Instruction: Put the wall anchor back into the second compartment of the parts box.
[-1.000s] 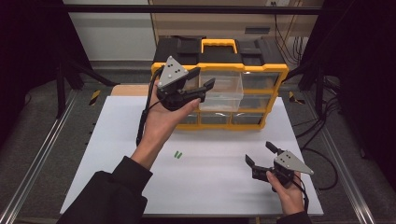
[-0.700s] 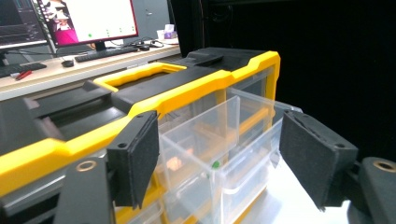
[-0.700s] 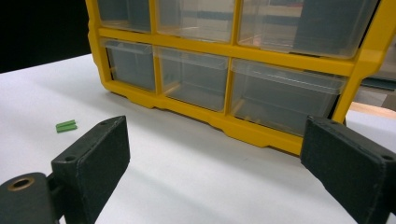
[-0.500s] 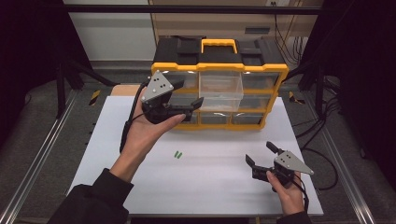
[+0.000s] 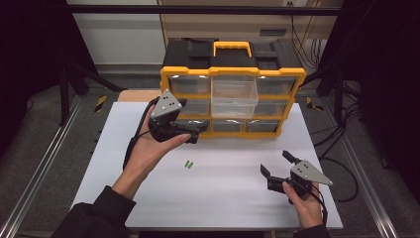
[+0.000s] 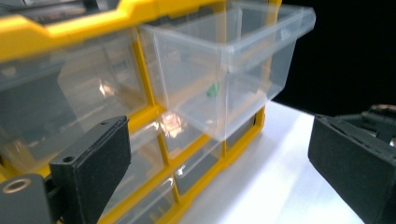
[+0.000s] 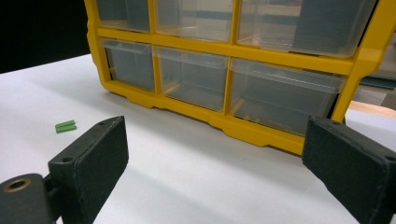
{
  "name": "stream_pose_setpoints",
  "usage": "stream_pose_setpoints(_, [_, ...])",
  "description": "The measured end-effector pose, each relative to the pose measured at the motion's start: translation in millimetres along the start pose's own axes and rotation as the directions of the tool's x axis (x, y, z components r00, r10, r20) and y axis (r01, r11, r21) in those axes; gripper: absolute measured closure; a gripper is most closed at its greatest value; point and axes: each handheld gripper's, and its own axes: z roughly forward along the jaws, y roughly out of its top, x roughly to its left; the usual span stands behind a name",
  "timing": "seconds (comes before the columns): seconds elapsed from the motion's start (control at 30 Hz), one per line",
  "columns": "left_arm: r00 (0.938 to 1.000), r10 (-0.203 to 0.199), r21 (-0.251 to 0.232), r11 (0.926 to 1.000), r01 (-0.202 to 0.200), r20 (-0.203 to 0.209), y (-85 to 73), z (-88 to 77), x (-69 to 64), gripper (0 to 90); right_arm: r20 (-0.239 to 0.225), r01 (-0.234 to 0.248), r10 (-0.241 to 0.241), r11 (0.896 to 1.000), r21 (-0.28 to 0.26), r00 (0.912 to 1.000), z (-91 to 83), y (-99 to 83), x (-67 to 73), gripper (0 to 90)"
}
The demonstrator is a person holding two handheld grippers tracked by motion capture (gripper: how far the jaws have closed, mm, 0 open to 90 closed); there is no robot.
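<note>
Currently our left tongs (image 5: 195,133) sit just in front of the yellow organizer (image 5: 233,74), low by its left-hand drawers, jaws wide with nothing between them; they have just been opening. From the left gripper view we see the clear drawer (image 6: 224,70) pulled out of the top row, centre column, sticking out past its neighbours, with one small green piece (image 6: 214,89) lying inside it. In the high view the same drawer (image 5: 234,95) overhangs the rows below. Our right tongs (image 5: 278,166) rest near the front right of the white tabletop (image 5: 223,198), well apart from the organizer, jaws also spread wide and empty. Two more green pieces (image 5: 188,164) lie side by side on the tabletop, between the two tongs and closer to the left hand (image 5: 148,151); the right gripper view shows them (image 7: 65,126) off to the side of its left jaw, not between the pads. Other drawers look pushed in.
</note>
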Motion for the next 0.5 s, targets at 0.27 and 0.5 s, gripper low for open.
stream_pose_setpoints(0.27, [0.9999,0.006,0.093,0.9956,-0.007,0.015,-27.7,11.4,0.5,4.4,0.001,-0.007,0.007,1.0,-0.003,1.0,0.0,0.2,0.4,7.4])
stream_pose_setpoints(0.5, [0.9998,0.009,0.172,0.985,-0.012,0.016,-55.1,23.9,-0.4,4.4,-0.001,-0.006,0.006,1.0,-0.005,1.0,0.1,0.2,0.3,7.3])
